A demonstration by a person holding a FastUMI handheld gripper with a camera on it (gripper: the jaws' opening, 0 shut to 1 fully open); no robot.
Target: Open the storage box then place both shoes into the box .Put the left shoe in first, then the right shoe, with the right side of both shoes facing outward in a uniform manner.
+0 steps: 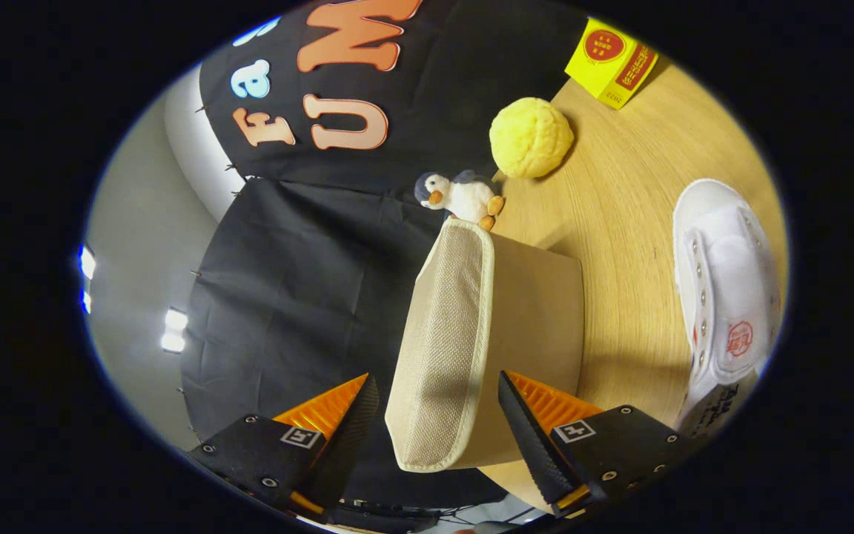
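In the gripper view, rolled sideways, the tool (438, 415) is spread, its fingers (527, 434) standing either side of the beige box (523, 319) lid (442, 348). The lid's edge lies between them with gaps on both sides, so neither finger presses it. The box sits on the wooden tabletop (627, 222). A white shoe (727, 289) lies beside the box, apart from it. Beyond are a toy penguin (460, 196), a yellow ball (531, 137) and a yellow carton (611, 61).

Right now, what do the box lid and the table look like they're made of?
Box lid, between the open gripper fingers: beige woven fabric, matte, visible weave and pale sewn edging. Table: wood or wood-look laminate, light grain lines, smooth low sheen; can't tell which.
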